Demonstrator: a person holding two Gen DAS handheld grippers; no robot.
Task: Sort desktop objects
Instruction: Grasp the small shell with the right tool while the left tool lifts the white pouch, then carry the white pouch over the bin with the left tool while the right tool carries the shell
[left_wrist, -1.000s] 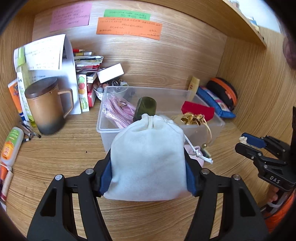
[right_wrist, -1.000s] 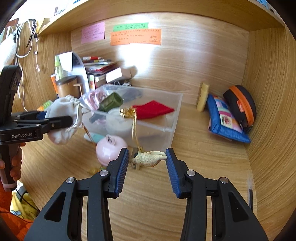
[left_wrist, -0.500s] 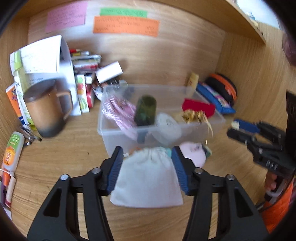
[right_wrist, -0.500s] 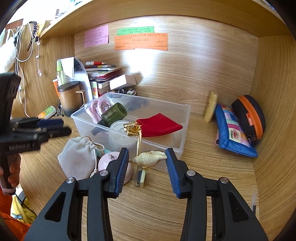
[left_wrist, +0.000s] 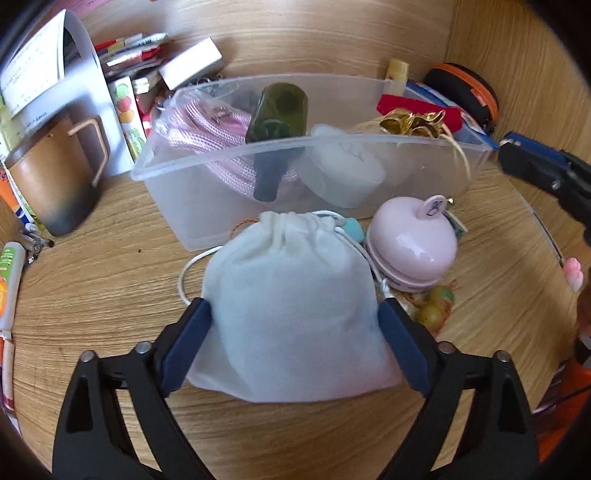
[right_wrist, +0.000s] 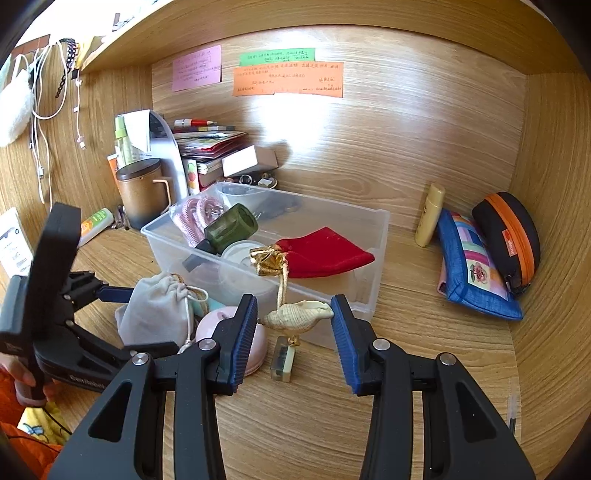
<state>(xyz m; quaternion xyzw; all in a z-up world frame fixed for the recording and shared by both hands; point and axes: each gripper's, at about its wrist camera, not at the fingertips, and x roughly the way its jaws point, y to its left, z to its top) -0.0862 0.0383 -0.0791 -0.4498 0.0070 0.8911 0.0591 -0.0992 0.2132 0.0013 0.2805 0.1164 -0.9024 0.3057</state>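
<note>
A white drawstring pouch (left_wrist: 291, 314) lies on the wooden desk in front of a clear plastic bin (left_wrist: 221, 206). My left gripper (left_wrist: 293, 345) is open, its blue pads at both sides of the pouch. The pouch (right_wrist: 155, 310) also shows in the right wrist view, with the left gripper (right_wrist: 122, 317) around it. My right gripper (right_wrist: 293, 328) is shut on a cream seashell (right_wrist: 299, 318), held above the desk in front of the bin (right_wrist: 369, 236). The bin holds a green bottle (right_wrist: 231, 227), pink cord (right_wrist: 194, 218), a white jar (right_wrist: 240, 258) and a red pouch (right_wrist: 325, 254).
A pink round case (left_wrist: 410, 245) lies right of the pouch. A brown mug (right_wrist: 140, 195), books (right_wrist: 210, 147) and a tube (right_wrist: 94, 225) stand at the back left. A blue purse (right_wrist: 472, 269), an orange-black case (right_wrist: 511, 236) and a cream tube (right_wrist: 430, 216) lie at the right.
My left gripper lowered the white pouch from the air to the desk in front of the bin and opened around it. My right gripper still holds the seashell.
</note>
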